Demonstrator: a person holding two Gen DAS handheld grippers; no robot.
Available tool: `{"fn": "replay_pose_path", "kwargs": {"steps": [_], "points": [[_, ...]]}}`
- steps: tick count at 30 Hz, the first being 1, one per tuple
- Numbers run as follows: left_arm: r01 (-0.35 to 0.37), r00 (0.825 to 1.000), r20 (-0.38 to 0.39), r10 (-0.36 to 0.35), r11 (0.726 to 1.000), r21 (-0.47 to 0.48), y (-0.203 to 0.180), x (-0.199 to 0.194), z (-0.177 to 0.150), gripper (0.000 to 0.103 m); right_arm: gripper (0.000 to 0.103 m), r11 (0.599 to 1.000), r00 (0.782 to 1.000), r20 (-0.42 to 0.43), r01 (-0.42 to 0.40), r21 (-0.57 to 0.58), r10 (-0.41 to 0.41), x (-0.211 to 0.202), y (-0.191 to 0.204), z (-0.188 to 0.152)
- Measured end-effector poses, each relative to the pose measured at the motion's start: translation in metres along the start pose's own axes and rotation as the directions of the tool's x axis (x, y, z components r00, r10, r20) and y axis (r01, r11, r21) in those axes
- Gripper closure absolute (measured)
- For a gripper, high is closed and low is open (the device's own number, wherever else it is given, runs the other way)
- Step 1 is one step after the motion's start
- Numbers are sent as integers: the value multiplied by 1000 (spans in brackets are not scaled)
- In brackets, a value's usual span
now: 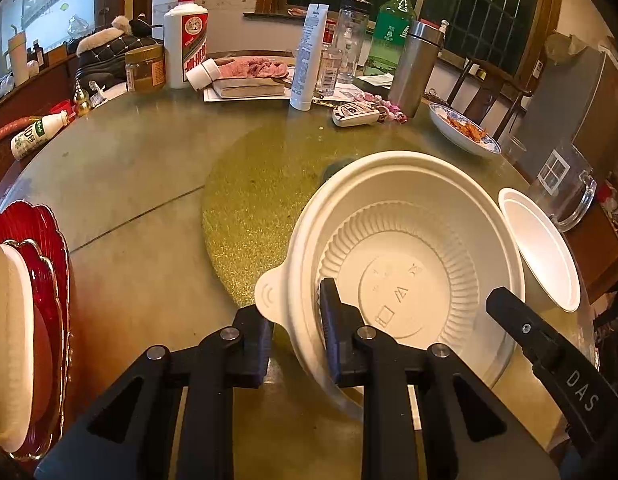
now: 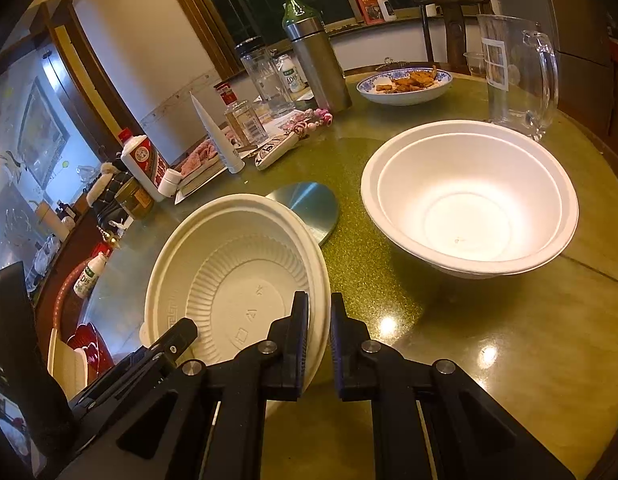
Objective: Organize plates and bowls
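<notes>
Both grippers pinch the lid's (image 1: 405, 264) rim: left gripper (image 1: 297, 332) beside its tab, right gripper (image 2: 319, 340) opposite. Bowl (image 2: 469, 200) stands beside it.

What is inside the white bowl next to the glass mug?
The white bowl holds a second white bowl nested within it; that one looks empty apart from a tiny speck. What lies between the two is hidden.
</notes>
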State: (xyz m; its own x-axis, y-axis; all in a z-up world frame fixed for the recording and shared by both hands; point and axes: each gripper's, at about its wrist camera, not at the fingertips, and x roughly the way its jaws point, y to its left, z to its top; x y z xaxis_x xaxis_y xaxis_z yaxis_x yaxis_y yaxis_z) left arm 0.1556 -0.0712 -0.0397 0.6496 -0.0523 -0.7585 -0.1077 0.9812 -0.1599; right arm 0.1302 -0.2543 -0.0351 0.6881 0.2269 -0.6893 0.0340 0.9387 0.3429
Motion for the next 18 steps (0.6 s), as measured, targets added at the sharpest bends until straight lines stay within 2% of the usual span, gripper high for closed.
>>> {"fn": "replay_pose_path", "kwargs": {"steps": [18], "points": [[15,999,36,-15,1000,4,-1,-6,-2,83,93,1000,999,43,-13,3,13,-11,1,-1]]}}
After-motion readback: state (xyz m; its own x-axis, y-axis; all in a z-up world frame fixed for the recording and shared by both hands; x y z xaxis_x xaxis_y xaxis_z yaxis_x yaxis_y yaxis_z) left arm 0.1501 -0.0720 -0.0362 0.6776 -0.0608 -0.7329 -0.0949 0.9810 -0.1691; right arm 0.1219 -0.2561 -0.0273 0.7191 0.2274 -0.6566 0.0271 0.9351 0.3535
